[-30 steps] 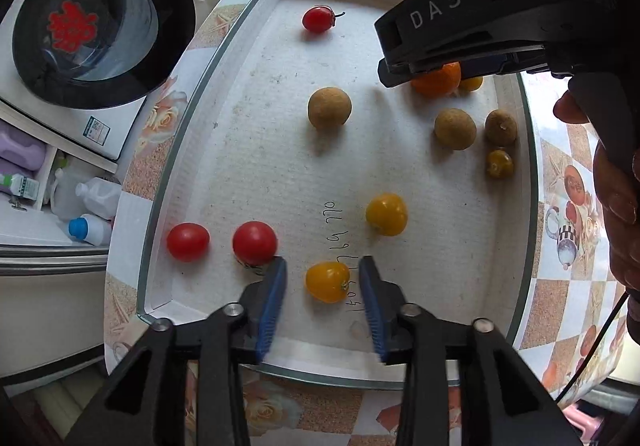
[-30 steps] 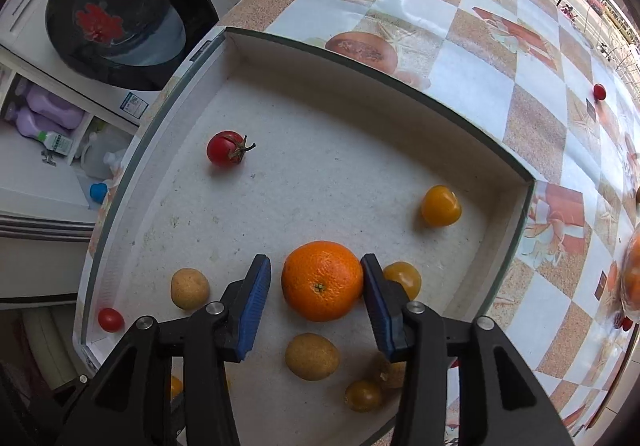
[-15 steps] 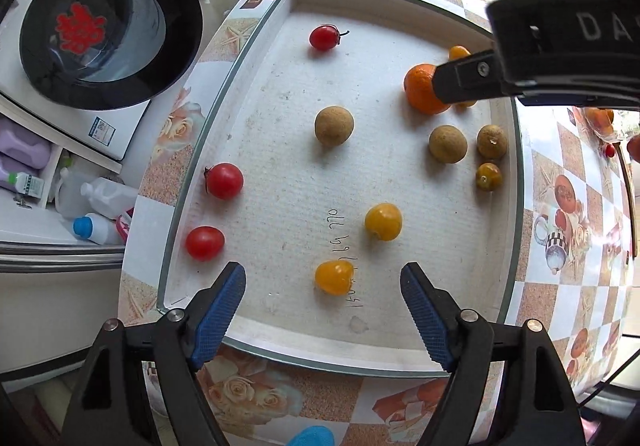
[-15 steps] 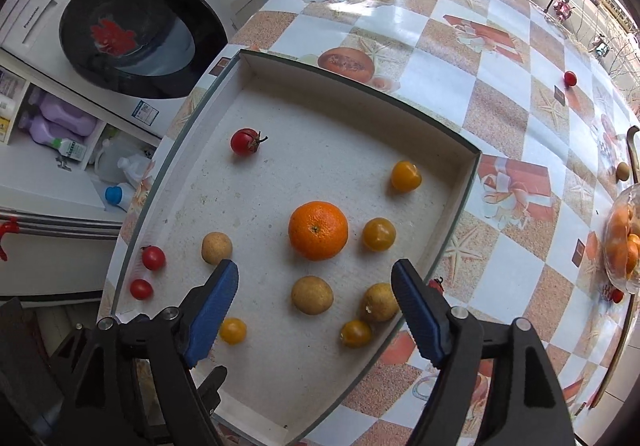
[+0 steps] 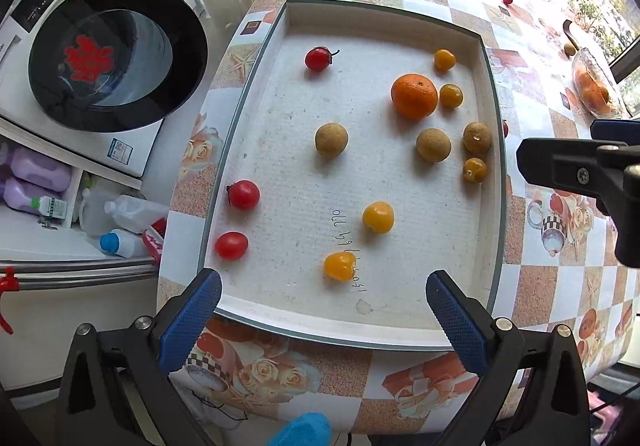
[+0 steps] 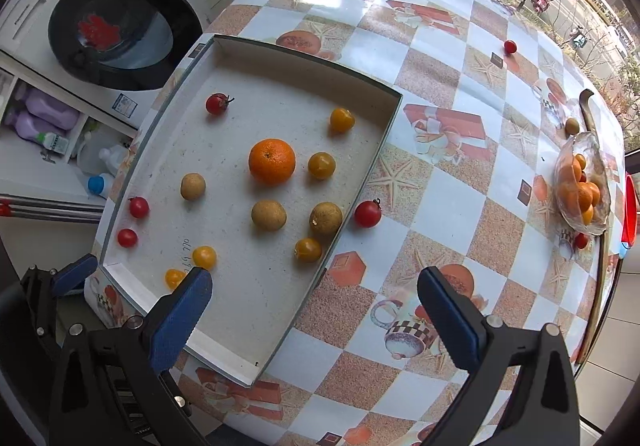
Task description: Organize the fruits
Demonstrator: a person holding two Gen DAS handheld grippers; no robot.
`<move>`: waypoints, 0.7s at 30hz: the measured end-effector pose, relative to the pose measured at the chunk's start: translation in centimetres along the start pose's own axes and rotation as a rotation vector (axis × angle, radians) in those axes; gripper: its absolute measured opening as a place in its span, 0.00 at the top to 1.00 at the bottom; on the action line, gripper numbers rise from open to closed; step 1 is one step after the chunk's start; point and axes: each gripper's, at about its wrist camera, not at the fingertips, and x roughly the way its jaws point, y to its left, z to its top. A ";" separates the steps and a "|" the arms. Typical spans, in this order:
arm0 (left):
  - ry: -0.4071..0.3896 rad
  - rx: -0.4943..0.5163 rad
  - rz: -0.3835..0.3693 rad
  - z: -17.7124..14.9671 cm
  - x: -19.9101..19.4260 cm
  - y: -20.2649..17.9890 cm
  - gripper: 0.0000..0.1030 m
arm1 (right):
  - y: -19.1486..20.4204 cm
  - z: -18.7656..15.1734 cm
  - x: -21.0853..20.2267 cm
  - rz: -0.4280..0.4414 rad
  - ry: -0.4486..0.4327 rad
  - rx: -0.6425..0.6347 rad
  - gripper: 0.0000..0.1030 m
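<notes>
The left gripper (image 5: 323, 320) is being pointed straight down, its jaws opening and already spread wide, with nothing pinched between them. Just beyond the jaws, inside the near wall of the white tray (image 5: 304, 320), a yellow cherry tomato (image 5: 339, 265) is lying free; its long axis is being seen roughly crosswise to the tray's length. A second yellow tomato (image 5: 378, 217) is resting a little farther into the tray. Two red tomatoes (image 5: 243, 194) are sitting against the tray's left wall, and a stemmed red tomato (image 5: 318, 58) is lying near the far wall, its stem pointing right.

The right gripper (image 6: 314, 306) is likewise being held pointing down, its jaws opening wide and empty, positioned over the tray's right wall and the checkered tabletop (image 6: 440, 186). The orange (image 6: 272, 161) is resting well beyond these jaws, in the tray's middle, stem end up. Brown round fruits (image 6: 268, 214) are lying nearer than the orange. One red tomato (image 6: 367, 214) is sitting on the tabletop, just outside the tray's right wall. A glass bowl (image 6: 600, 206) of oranges is standing well to the right of the tray.
</notes>
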 end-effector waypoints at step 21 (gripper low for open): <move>-0.016 0.106 0.027 -1.4 -3.4 -0.4 0.00 | -0.2 -4.7 -4.1 0.004 -0.010 0.011 0.00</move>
